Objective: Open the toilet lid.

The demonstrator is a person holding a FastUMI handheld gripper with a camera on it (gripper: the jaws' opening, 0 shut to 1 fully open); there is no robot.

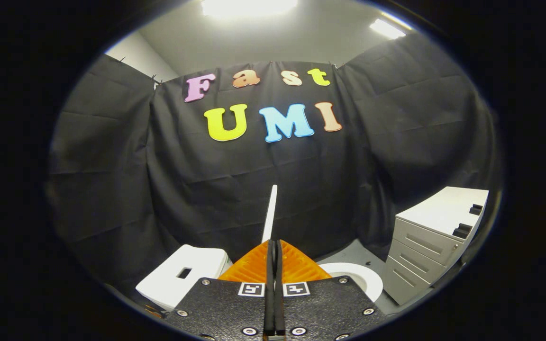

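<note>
gripper (273, 251): two-finger unit, fingers pressed nearly together, thin dark slit between
fingers (296, 265): orange, ribbed surface, tapering to a shared point
body plates: black, textured, one per side, angled outer edges
markings: small black-and-white square tag at the top inner corner of each plate
fasteners: silver round-head screws along plate edges and flanking the slit near the base

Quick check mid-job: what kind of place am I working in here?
Likely a mock bathroom in a cloth-walled booth: a white toilet tank, a raised toilet lid pinched edge-on in the gripper, the toilet seat, plus a drawer cabinet.
</note>
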